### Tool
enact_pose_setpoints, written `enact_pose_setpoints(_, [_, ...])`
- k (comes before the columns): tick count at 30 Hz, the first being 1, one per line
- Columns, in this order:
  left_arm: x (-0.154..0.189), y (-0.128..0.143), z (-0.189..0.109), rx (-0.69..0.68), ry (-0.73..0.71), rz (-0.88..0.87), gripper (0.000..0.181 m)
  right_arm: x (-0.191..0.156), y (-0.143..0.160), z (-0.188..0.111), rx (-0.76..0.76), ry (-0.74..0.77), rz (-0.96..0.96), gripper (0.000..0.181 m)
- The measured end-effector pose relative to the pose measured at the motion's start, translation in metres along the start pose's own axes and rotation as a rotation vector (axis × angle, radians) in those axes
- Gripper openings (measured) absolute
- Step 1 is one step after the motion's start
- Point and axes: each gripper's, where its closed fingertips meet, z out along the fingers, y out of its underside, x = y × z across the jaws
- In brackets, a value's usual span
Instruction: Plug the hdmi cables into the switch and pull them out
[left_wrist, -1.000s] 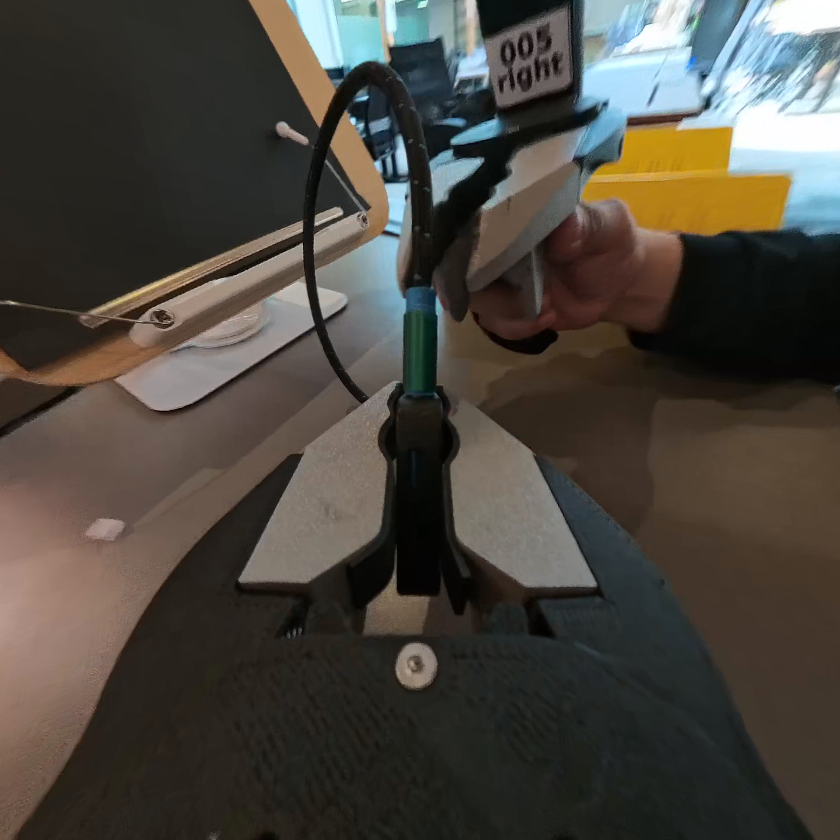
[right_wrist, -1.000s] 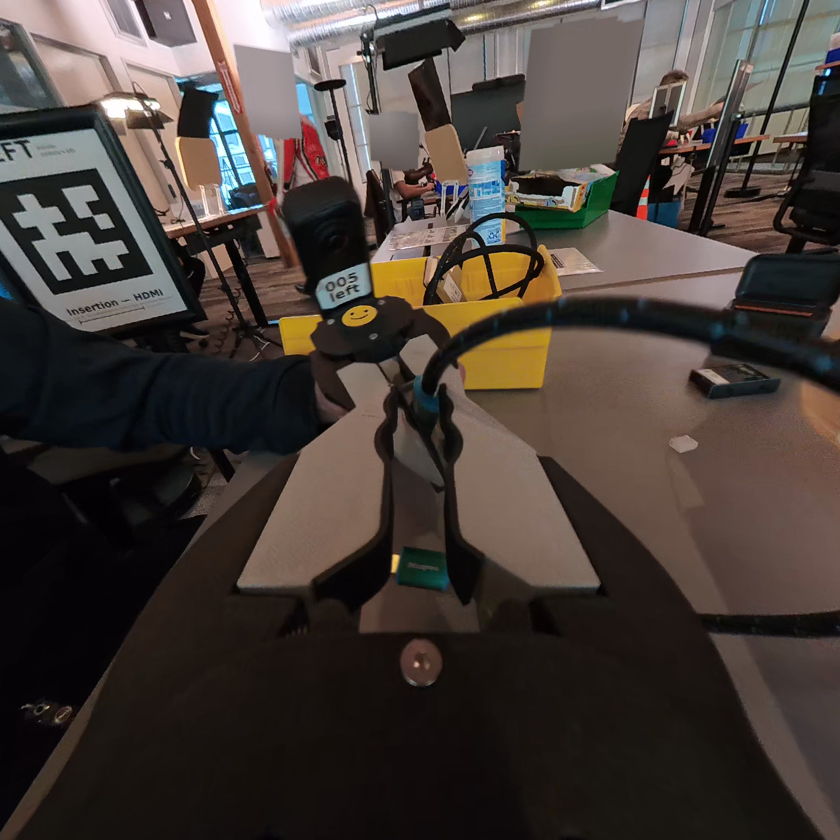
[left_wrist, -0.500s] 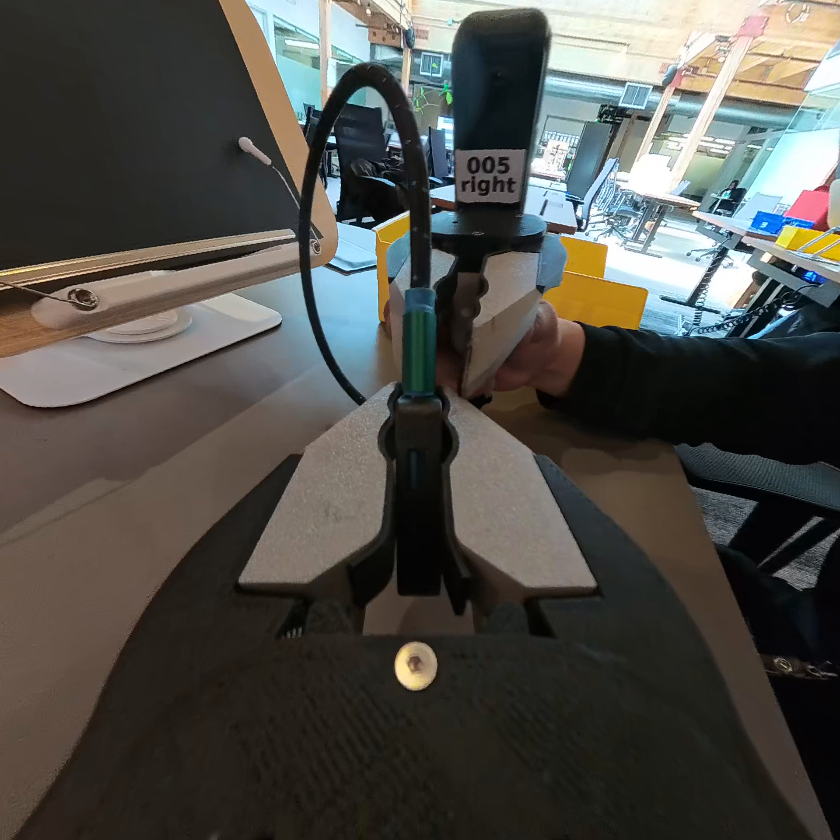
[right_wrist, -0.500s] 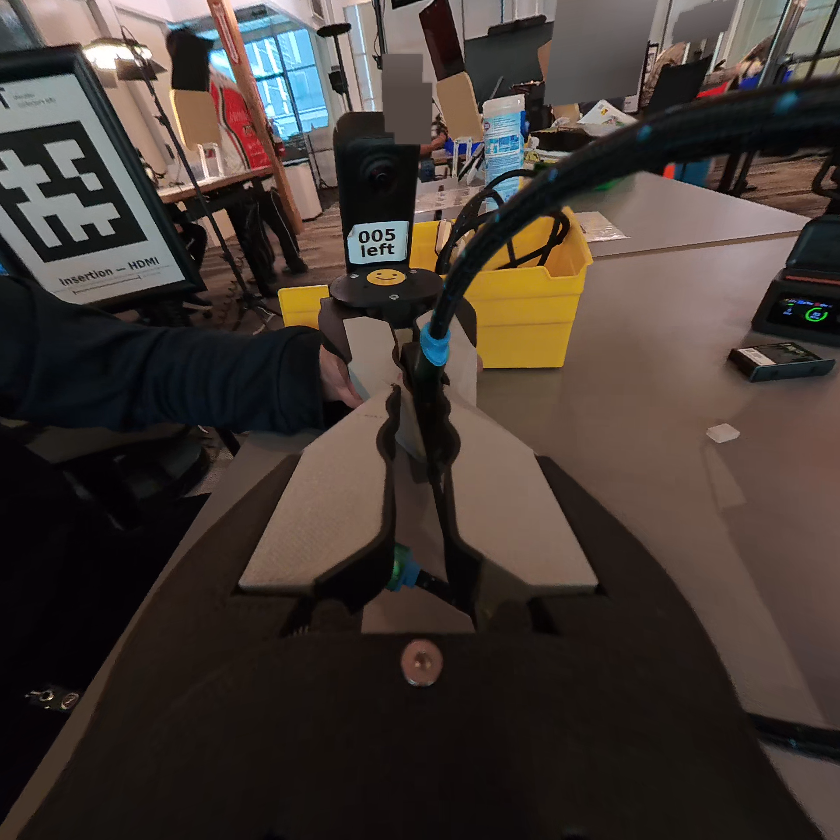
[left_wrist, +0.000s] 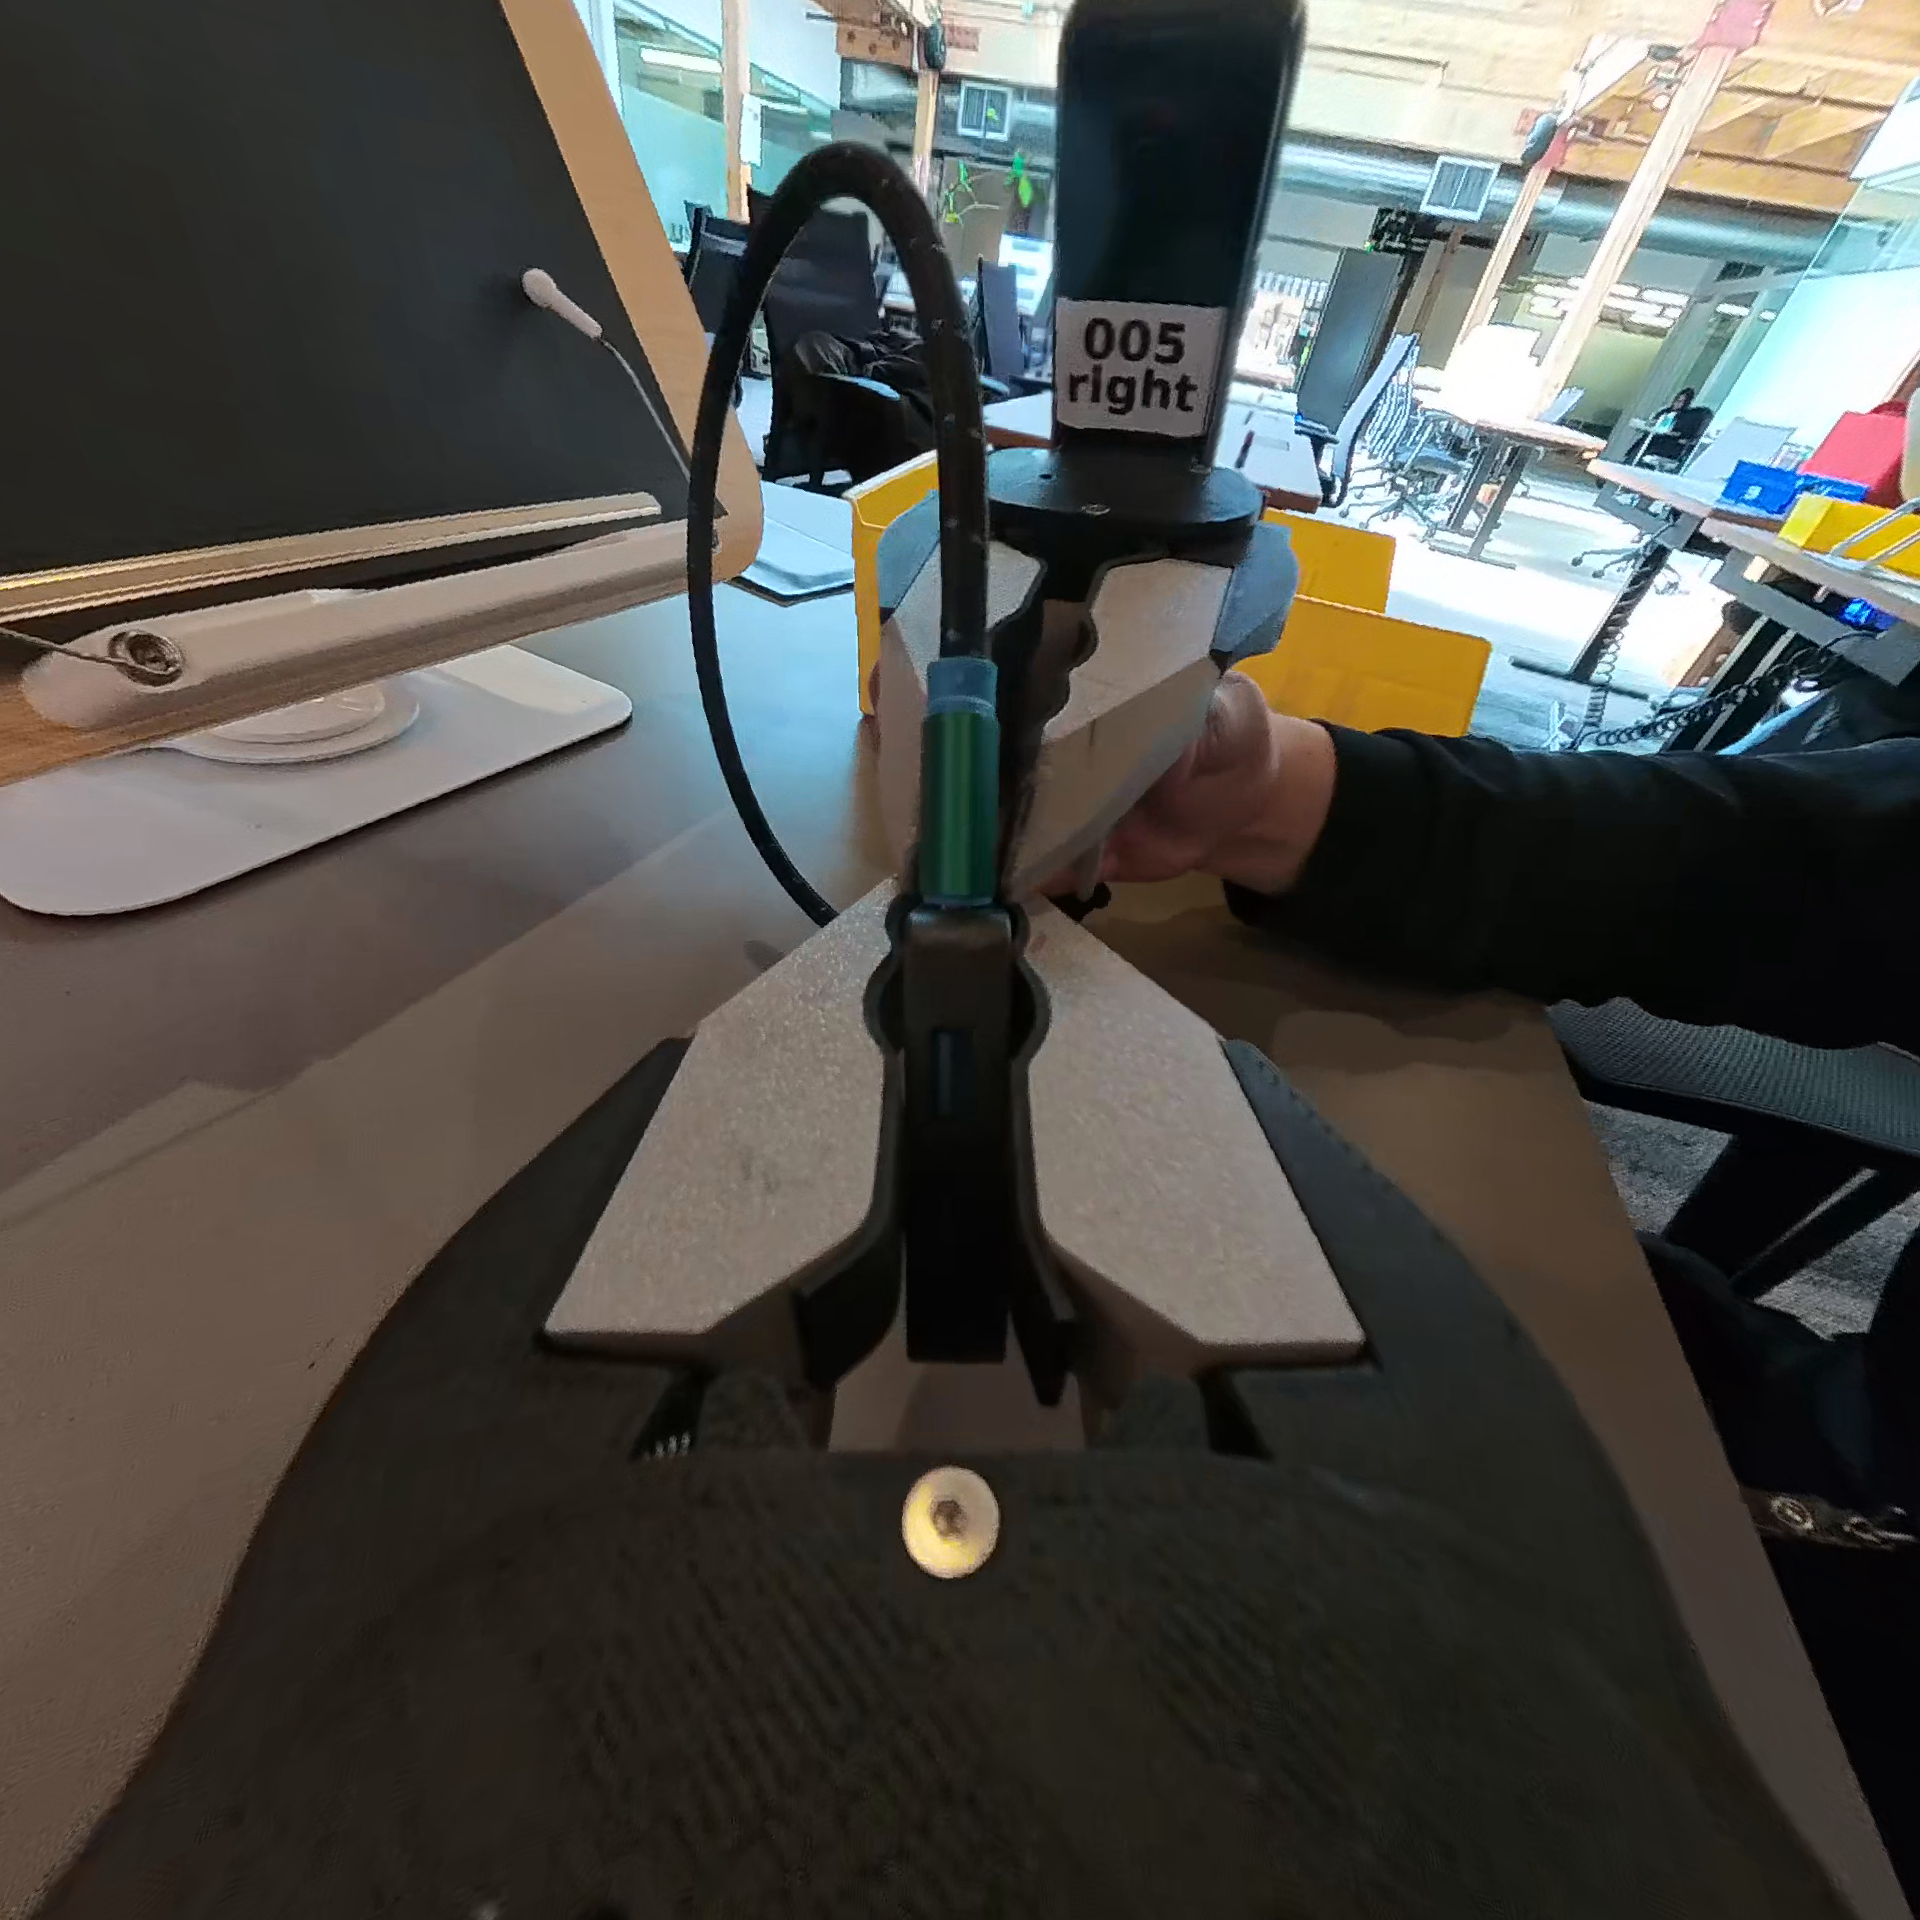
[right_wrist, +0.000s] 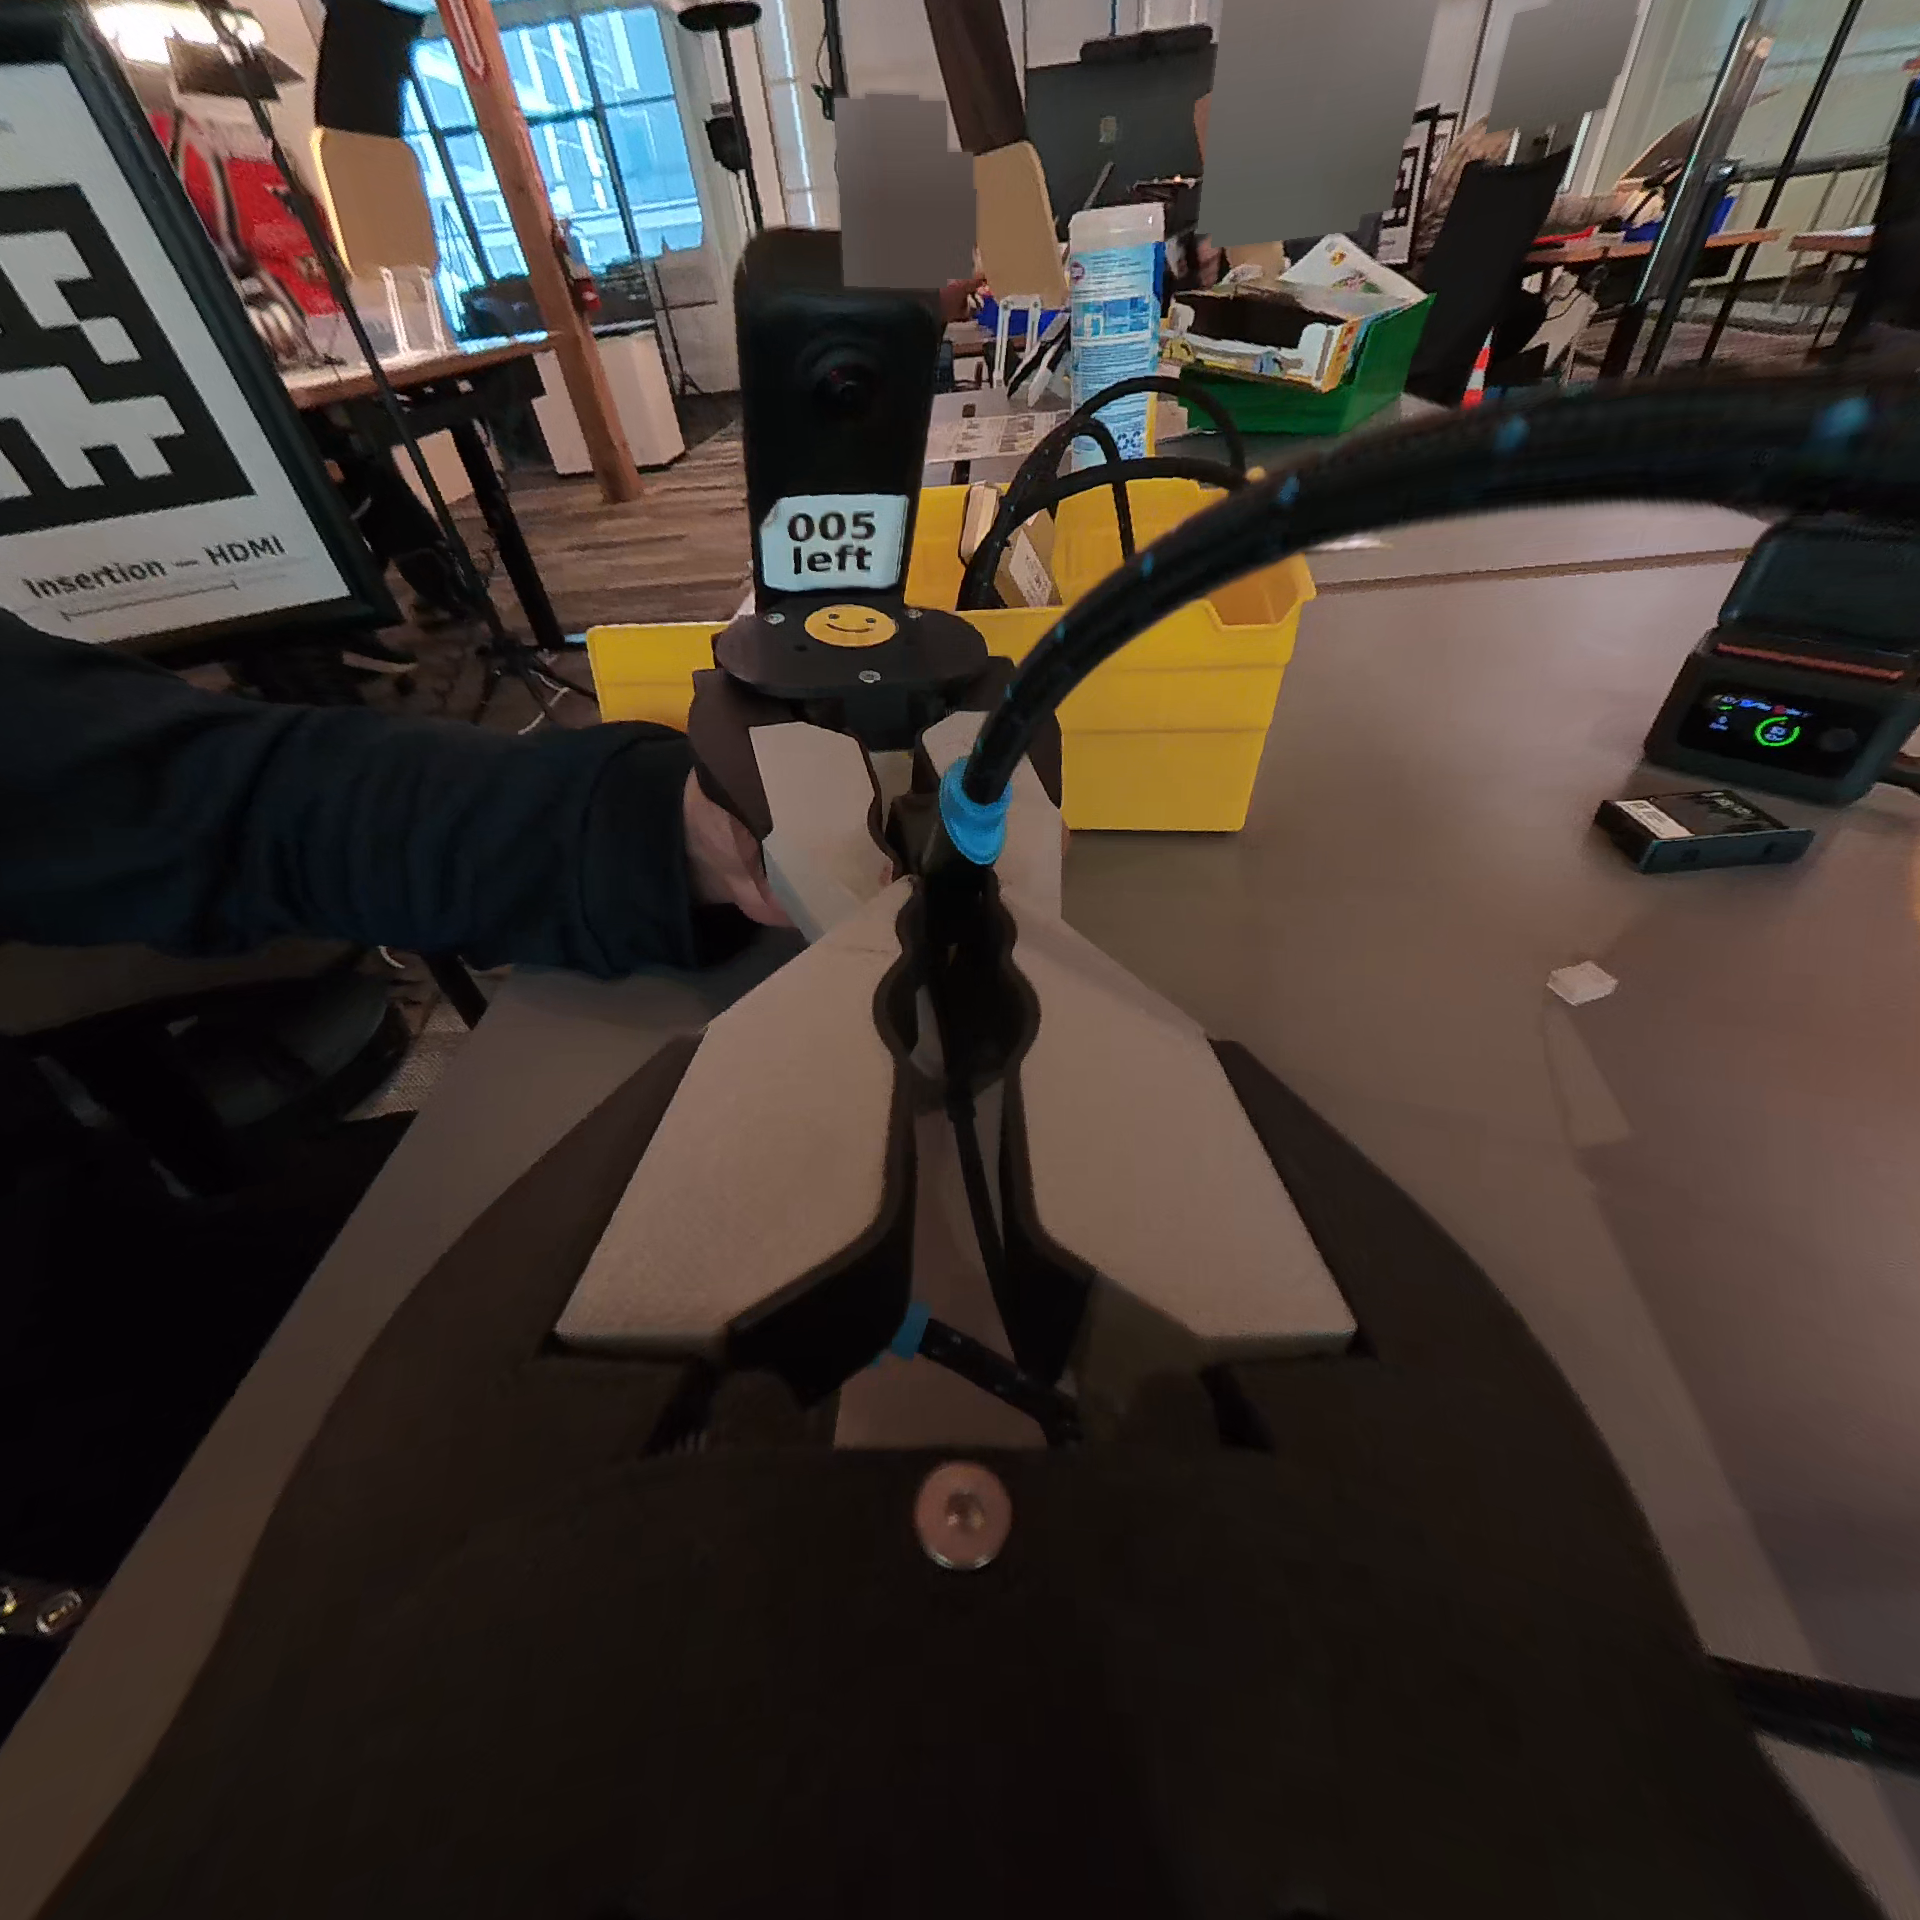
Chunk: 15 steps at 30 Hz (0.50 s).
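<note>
1. Here, a flat black switch (left_wrist: 954, 1132) is clamped edge-on between the narrow jaws of the left gripper (left_wrist: 954, 914); it runs from the fingertips back toward 6 o'clock.
2. A green HDMI plug (left_wrist: 958, 805) with a blue collar is seated in the switch's front end, at 12 o'clock from the left fingertips.
3. From that plug a black braided cable (left_wrist: 727, 582) is looped up and over to 10 o'clock, then down toward the grey table (left_wrist: 260, 1195).
4. The right gripper (right_wrist: 954, 894) is closed on the cable (right_wrist: 1195, 582) just behind the blue collar (right_wrist: 975, 816); in the right wrist view the cable arcs away toward 2 o'clock.
5. The two grippers are held nose to nose, nearly touching, each gripped by a hand (left_wrist: 1226, 800) in a dark sleeve.
6. A yellow bin (right_wrist: 1174, 727) holding more cables is seen at 1 o'clock behind the left gripper (right_wrist: 883, 821).
7. A small black box (right_wrist: 1704, 831) lies at 3 o'clock on the table.
</note>
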Motion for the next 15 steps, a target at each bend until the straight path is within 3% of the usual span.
enact_pose_setpoints(7, [-0.01,-0.003,-0.001,0.037,-0.034,-0.064,0.012,0.009,-0.003,0.004,0.092,-0.012,0.16,0.006])
enact_pose_setpoints(15, [-0.016,-0.022,-0.01,0.158,-0.005,-0.19,0.013,0.019,-0.021,0.011,0.31,-0.046,0.375,0.004])
